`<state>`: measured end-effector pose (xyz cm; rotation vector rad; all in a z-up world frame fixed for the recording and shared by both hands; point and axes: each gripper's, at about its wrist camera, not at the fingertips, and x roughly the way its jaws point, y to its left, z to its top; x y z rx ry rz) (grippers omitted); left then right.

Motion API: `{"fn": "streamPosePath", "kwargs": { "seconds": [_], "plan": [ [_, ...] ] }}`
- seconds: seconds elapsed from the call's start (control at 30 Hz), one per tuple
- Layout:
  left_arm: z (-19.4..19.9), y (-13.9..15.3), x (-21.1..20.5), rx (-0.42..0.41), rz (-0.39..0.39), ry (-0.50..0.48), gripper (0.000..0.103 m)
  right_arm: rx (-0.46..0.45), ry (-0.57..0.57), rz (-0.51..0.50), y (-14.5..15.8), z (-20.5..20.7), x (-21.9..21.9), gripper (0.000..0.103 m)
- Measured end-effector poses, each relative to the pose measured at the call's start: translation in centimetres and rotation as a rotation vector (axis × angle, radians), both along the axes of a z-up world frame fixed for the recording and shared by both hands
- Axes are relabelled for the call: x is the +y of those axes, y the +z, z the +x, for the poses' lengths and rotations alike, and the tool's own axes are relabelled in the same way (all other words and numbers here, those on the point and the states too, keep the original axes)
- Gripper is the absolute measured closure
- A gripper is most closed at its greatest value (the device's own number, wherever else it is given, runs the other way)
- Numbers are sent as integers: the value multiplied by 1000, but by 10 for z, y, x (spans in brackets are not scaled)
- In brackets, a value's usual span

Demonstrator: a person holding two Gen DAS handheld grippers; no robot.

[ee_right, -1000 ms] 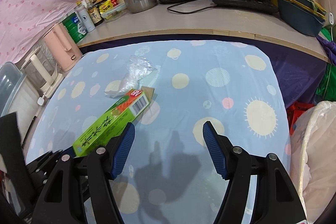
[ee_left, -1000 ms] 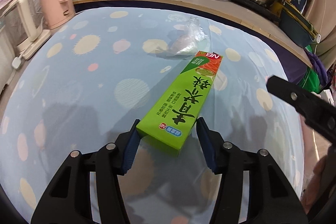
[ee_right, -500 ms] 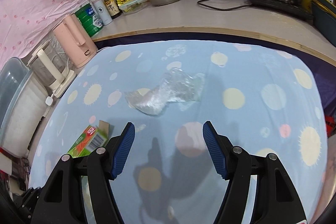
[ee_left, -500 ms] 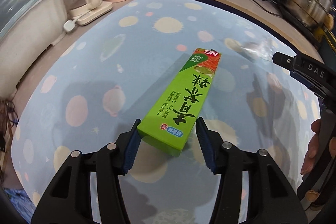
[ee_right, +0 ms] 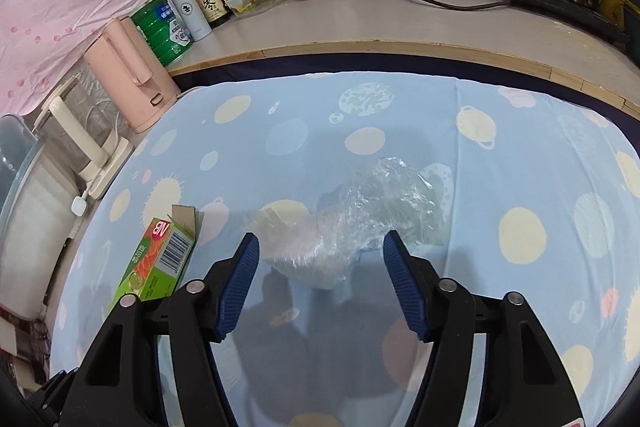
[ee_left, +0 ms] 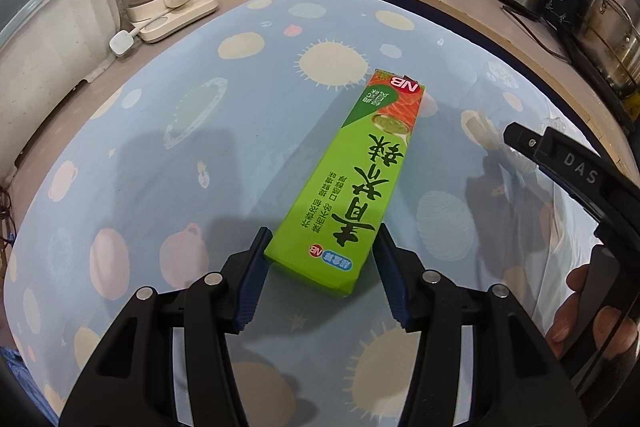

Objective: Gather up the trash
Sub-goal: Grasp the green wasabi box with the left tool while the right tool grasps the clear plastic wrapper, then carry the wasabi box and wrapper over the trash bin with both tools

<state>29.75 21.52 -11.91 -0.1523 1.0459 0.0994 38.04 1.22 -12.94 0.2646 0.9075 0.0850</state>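
Green carton (ee_left: 352, 187), long and flat, gripped at its near end by the left gripper (ee_left: 322, 267): blue fingers (ee_left: 252, 283) pinching both long sides, far end projecting out over the middle of the spotted cloth (ee_left: 200, 99) on the desk. Seen from the right wrist as well, at the left edge of the cloth, open flap at its far end. Clear crumpled plastic wrap (ee_right: 360, 219) lying on the cloth near the middle of the desk, just ahead of the right gripper (ee_right: 322, 279).

Right fingers (ee_right: 236, 283) spread either side of the near end of the wrap and closing at this moment; no pad contact with the film visible yet. Right gripper body also in the left wrist view, at the right edge, with part of a hand (ee_left: 580, 307) on it.

Step in hand, by judgement: first item secured on the left, second item being taken on the right.

Next move, by judgement:
- Advance the right fingers slightly so that the bulk of the film, not its thin near edge, sits between the pads.
- Close fully; film compresses and may slip out.
- Lift both items clear of the cloth without dragging it.
- Carry to a trash container; none visible in either view.

Kettle (ee_right: 128, 79), pots and bottles along the far edge of the desk, well apart from both items.
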Motion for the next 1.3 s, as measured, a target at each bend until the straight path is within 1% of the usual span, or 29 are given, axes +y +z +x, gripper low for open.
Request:
{"fn": "streamPosePath", "kwargs": {
  "seconds": [0.03,0.07,0.1,0.2,0.33,0.5,0.77,0.87,1.0,1.1,1.3],
  "plan": [
    [1,-1,0,2,0,0,54,11,7,0,-3,2,1,59],
    [2,-1,-1,3,2,-1,54,24,15,-2,-6,3,2,72],
    [2,-2,-2,4,4,-3,54,30,18,-6,-8,3,3,76],
    [-1,1,-3,4,-1,-7,54,23,25,-5,-9,-5,2,82],
    [-8,8,-9,-6,5,-21,54,13,21,17,0,-25,-4,83],
    [-25,22,-22,-24,13,-53,55,-5,10,28,20,-63,-16,83],
    [-68,50,-56,-51,16,-124,58,-26,-26,46,47,-137,-47,83],
    [-88,58,-72,-53,18,-156,59,-35,-36,36,54,-167,-59,83],
    [-116,65,-95,-53,28,-206,61,-40,-51,33,59,-208,-78,83],
    [-134,67,-111,-43,27,-243,65,-40,-67,33,61,-235,-92,83],
    [-168,68,-146,-37,45,-325,65,-33,-107,39,59,-280,-118,83]
  ]
}}
